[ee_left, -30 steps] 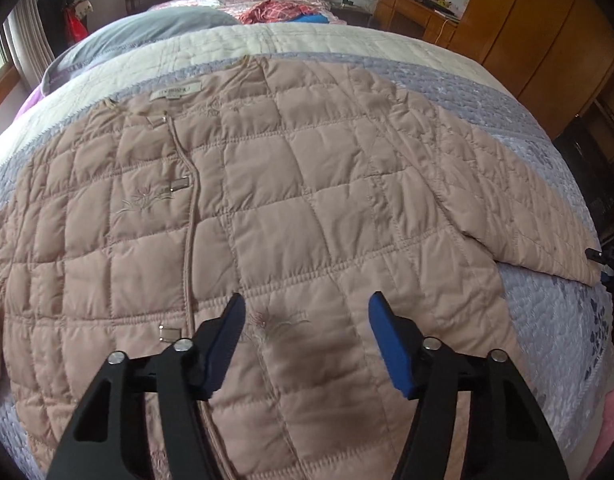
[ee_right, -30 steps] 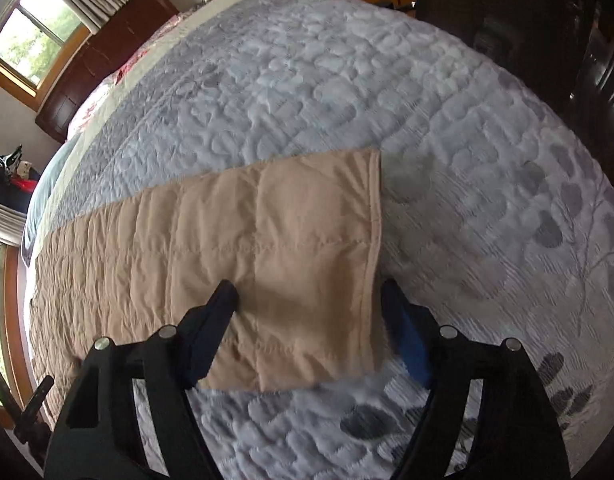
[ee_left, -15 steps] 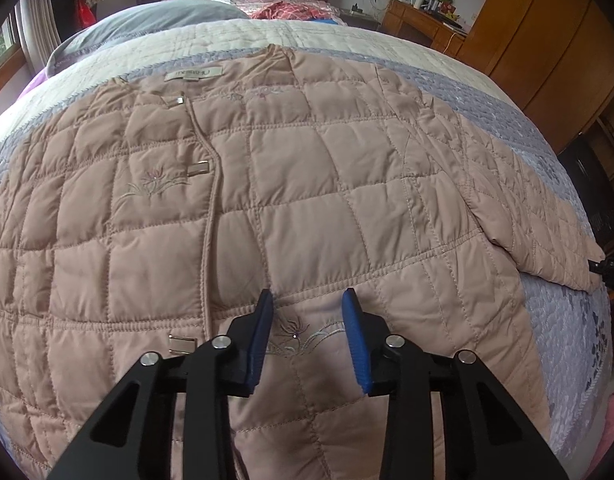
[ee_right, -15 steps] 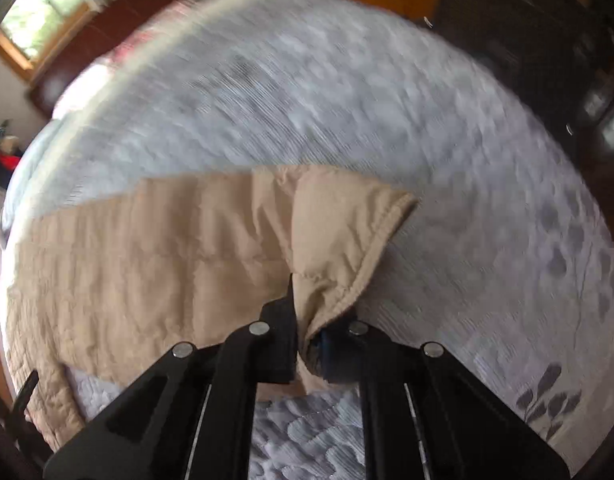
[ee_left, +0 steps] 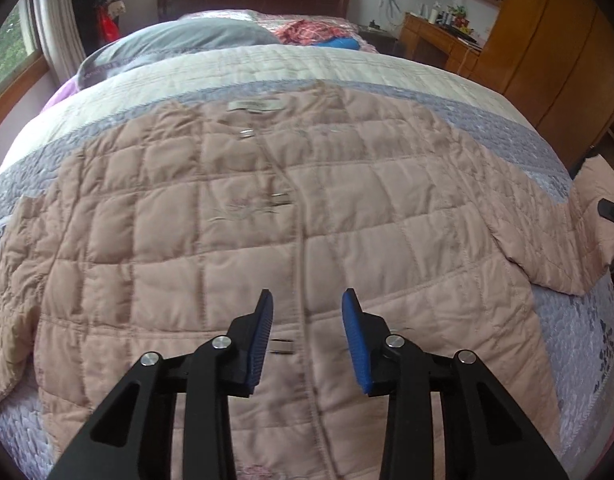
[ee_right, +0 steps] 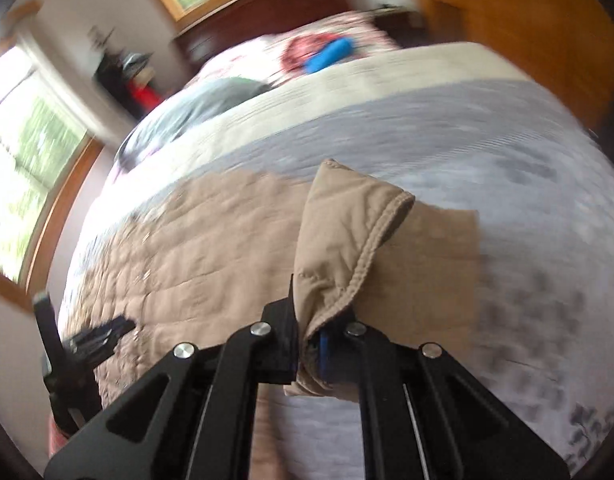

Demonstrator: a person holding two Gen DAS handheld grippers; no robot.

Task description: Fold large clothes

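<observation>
A beige quilted jacket lies front up on the bed, collar away from me, both sleeves spread out. My left gripper is open and empty, hovering over the front placket near the hem. My right gripper is shut on the cuff of the jacket's right-hand sleeve and holds it lifted off the bedspread. That raised cuff and the right gripper's tip show at the right edge of the left wrist view. The left gripper appears at the lower left of the blurred right wrist view.
The bed has a grey-lilac quilted bedspread and a cream band. A grey pillow and red and blue clothes lie near the dark headboard. A wooden wardrobe and desk stand on the right, a window on the left.
My right gripper closed on the sleeve cuff, lifted it and swung it up toward the jacket body. My left gripper narrowed, then reopened, and shifted left to over the placket.
</observation>
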